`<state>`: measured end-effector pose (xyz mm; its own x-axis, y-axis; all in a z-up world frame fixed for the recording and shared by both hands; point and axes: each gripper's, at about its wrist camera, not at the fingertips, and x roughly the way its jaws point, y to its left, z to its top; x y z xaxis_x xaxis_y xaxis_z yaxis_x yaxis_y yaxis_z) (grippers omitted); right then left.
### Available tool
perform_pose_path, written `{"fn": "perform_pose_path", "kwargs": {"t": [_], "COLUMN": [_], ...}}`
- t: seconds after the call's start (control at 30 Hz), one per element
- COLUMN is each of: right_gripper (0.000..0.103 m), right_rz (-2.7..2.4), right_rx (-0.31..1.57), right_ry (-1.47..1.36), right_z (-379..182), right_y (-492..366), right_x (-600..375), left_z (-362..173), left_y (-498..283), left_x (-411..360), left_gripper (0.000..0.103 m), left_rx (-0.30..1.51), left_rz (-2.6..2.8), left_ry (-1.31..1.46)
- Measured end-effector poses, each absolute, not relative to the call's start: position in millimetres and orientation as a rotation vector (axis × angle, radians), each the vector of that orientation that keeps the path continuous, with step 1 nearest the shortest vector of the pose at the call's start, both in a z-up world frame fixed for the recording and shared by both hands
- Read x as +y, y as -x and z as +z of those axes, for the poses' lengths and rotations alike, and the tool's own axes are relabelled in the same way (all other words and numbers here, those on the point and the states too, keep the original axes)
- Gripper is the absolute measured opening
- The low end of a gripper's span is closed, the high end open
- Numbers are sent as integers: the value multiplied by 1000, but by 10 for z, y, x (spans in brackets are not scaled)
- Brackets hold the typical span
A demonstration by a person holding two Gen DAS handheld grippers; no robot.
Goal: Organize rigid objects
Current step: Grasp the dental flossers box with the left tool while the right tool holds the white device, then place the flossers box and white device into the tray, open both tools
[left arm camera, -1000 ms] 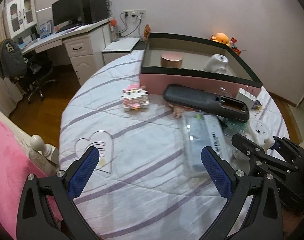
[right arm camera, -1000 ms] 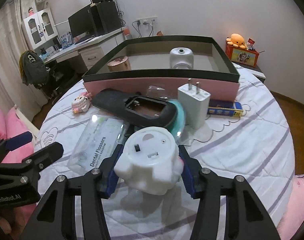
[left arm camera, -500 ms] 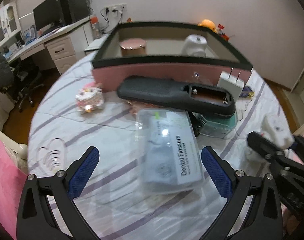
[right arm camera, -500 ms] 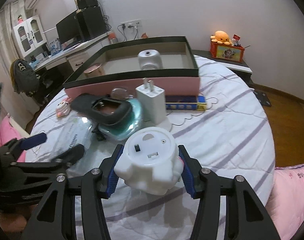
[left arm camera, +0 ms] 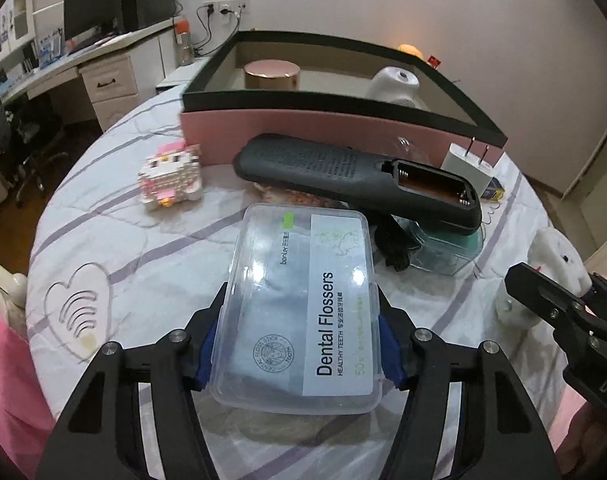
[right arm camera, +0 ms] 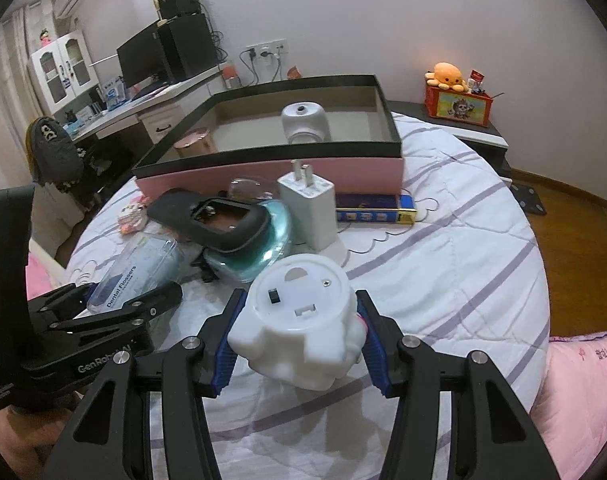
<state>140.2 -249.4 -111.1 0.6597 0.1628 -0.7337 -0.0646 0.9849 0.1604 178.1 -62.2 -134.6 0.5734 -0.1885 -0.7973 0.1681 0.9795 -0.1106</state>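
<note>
My left gripper (left arm camera: 297, 346) has just been closing, and its blue pads now clamp the near end of the clear dental flossers box (left arm camera: 303, 312), which sits on the striped bedcover (left arm camera: 143, 248) near the dark remote (left arm camera: 355, 178). My right gripper (right arm camera: 297, 346) is clamped on a white bear-shaped lamp (right arm camera: 299, 316), base up, well short of the pink storage box (right arm camera: 271, 172).
</note>
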Motion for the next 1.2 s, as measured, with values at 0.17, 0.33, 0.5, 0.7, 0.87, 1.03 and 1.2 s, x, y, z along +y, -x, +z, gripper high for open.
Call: {"fn": "perform_pose_path", "kwargs": {"t": [0.17, 0.33, 0.5, 0.7, 0.87, 1.03, 1.2], "right_gripper": [54, 54, 54, 54, 54, 54, 54], "right_rz": [145, 184, 226, 230, 203, 170, 145], "right_rx": [821, 778, 716, 666, 679, 745, 809], "right_ry": [-121, -113, -97, -84, -83, -111, -117], "right_z": [-994, -757, -443, -140, -125, -350, -607], "right_y": [-1359, -1368, -1603, -2210, -2827, -3465, -3860], "right_x": [-2442, -2350, -2288, -2344, -2441, -2590, -2669], "left_z": [-1137, -804, -465, -143, -97, -307, -609], "left_y": [-1676, -1696, -1905, -2437, -3045, -3663, -4088], "left_x": [-511, -421, -436, -571, -779, -942, -1057], "left_gripper": [64, 64, 64, 64, 64, 64, 64], "left_rx": [889, 819, 748, 687, 690, 747, 826], "left_rz": [-194, -199, -212, -225, -234, -224, -207], "left_ry": [24, 25, 24, 16, 2, 4, -10]}}
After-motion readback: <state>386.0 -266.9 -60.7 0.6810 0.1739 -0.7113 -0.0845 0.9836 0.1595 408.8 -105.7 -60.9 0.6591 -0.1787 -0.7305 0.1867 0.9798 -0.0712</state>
